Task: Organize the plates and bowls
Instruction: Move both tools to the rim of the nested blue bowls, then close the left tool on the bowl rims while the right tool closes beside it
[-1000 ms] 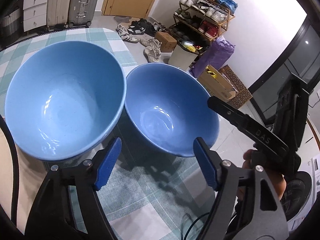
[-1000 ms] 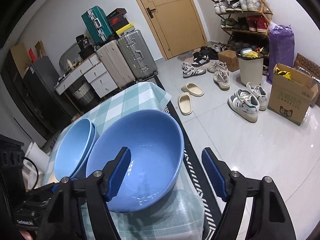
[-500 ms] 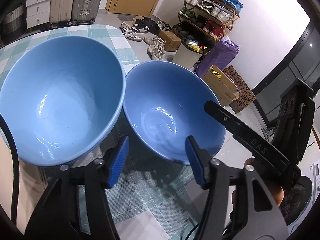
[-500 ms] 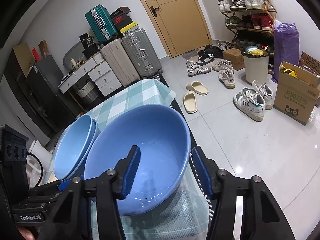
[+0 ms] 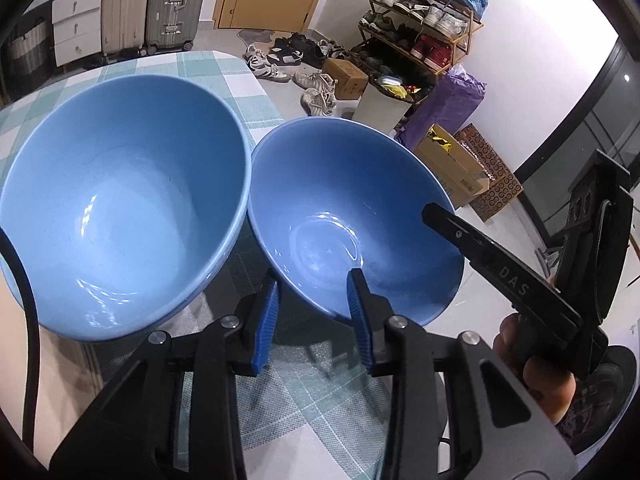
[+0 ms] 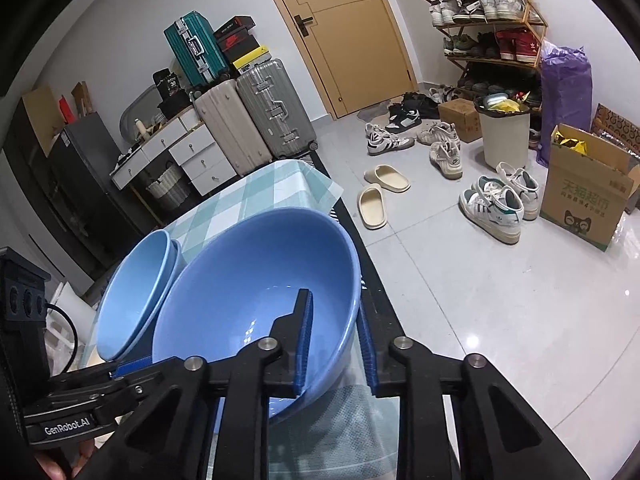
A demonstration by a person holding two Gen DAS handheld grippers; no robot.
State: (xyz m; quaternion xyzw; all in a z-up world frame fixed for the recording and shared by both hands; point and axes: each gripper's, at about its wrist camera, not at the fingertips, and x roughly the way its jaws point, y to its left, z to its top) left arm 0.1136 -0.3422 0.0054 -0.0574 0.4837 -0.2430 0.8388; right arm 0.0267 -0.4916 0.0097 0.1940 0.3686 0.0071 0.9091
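Two blue bowls stand side by side on a table with a green-and-white checked cloth point(image 5: 224, 76). The darker blue bowl point(image 5: 344, 208) point(image 6: 256, 288) is on the right near the table's edge. The paler bowl stack point(image 5: 116, 200) point(image 6: 136, 292) is on the left, touching it. My left gripper point(image 5: 314, 320) is shut on the near rim of the darker bowl, one pad inside, one outside. My right gripper point(image 6: 334, 344) is shut on the same bowl's opposite rim. It also shows in the left wrist view point(image 5: 496, 268).
The table's edge drops to a tiled floor point(image 6: 460, 272) on the right. On the floor are shoes point(image 6: 494, 206), slippers, a cardboard box point(image 6: 584, 196), a bin and a shoe rack. Suitcases point(image 6: 252, 124) and drawers stand behind the table.
Both grippers have moved in and closed from wide open onto the darker bowl's rim, one on each side. The bowls have not visibly moved.
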